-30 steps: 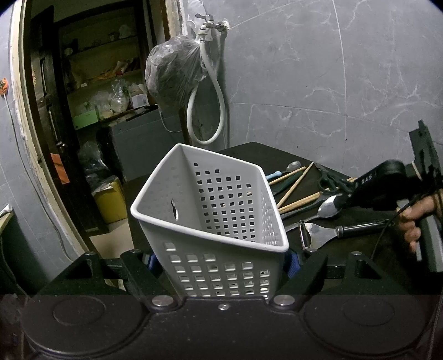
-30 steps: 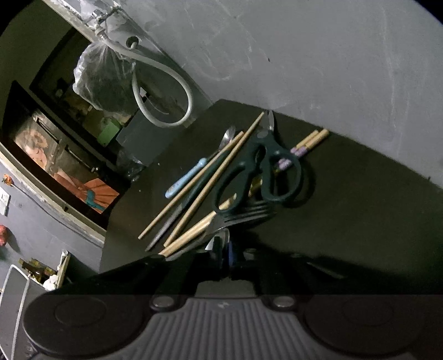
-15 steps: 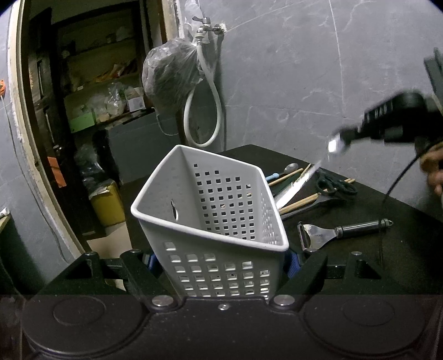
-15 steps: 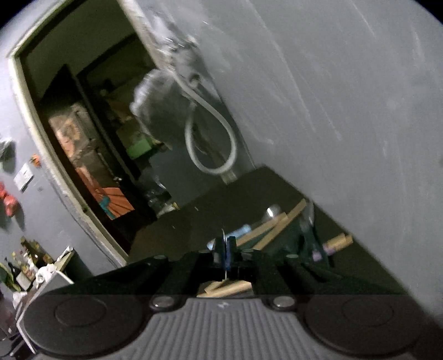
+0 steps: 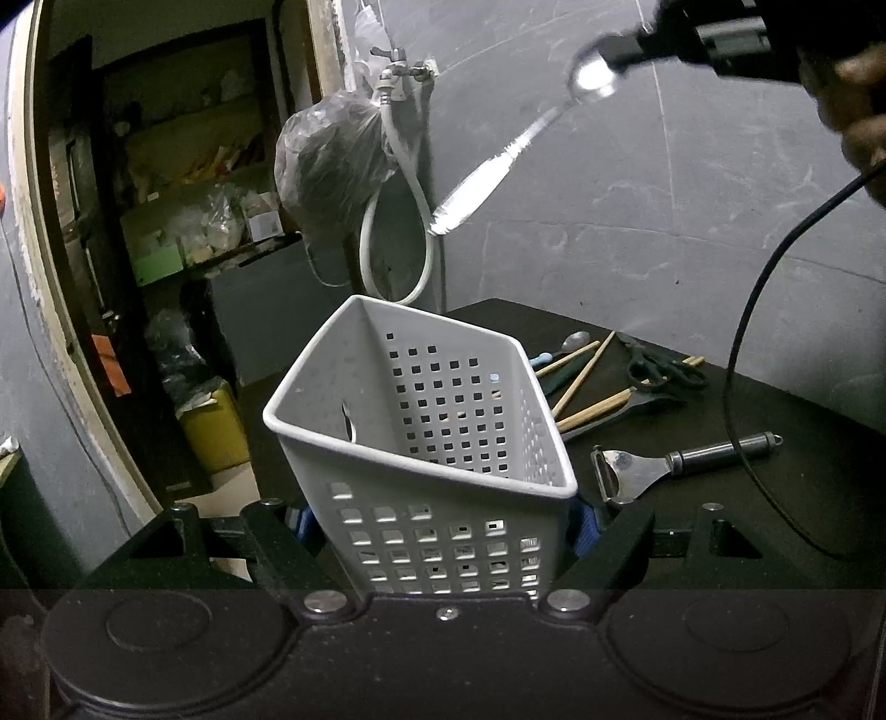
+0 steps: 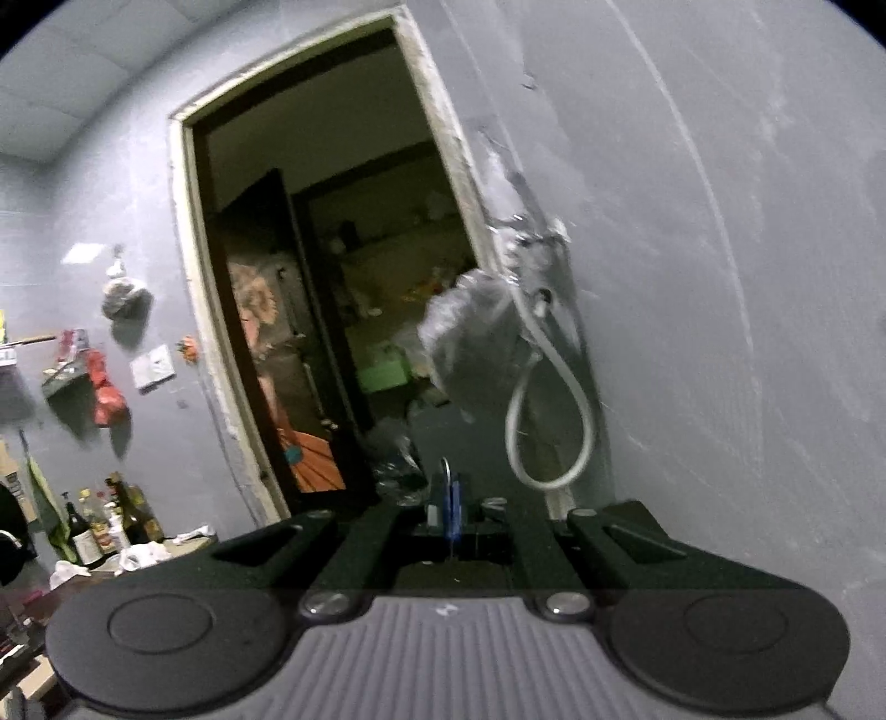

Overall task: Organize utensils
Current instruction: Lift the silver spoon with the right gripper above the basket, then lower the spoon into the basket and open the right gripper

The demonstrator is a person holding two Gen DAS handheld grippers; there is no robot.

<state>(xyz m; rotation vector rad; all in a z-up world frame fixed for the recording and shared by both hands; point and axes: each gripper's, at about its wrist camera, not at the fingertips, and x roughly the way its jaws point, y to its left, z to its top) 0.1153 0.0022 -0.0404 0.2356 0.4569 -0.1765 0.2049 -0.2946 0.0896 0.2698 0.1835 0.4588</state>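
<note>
Counting the utensils from the left wrist view gives one metal spoon (image 5: 498,160) in the air, one pair of dark scissors (image 5: 662,368), one peeler (image 5: 637,471) with a dark handle, one small spoon with a blue handle (image 5: 559,350), what looks like one dark utensil (image 5: 637,401) below the scissors, and several wooden chopsticks (image 5: 587,374), whose number cannot be fixed because they overlap. One white perforated basket (image 5: 432,437) sits tilted between the fingers of the left gripper (image 5: 443,526), which is clamped on its lower walls; nothing is visible inside the basket. At 1 o'clock from the basket, well above it, the right gripper (image 5: 637,47) pinches the bowl end of the metal spoon, whose handle slants down toward 7 o'clock; a hand (image 5: 861,94) shows behind that gripper, and a black cable (image 5: 775,332) hangs from it. In the right wrist view the same gripper (image 6: 449,501) has its blue pads pressed nearly together on a thin metal edge. At 3 o'clock from the basket the remaining utensils lie on a black table (image 5: 803,498), the peeler nearest, the scissors and chopsticks farther back. Behind stands a grey marbled wall (image 5: 664,194) with one tap (image 5: 396,69), one looped white hose (image 5: 398,243) and one plastic bag (image 5: 326,149) hanging from it. At 10 o'clock an open doorway (image 5: 166,221) shows cluttered shelves.
</note>
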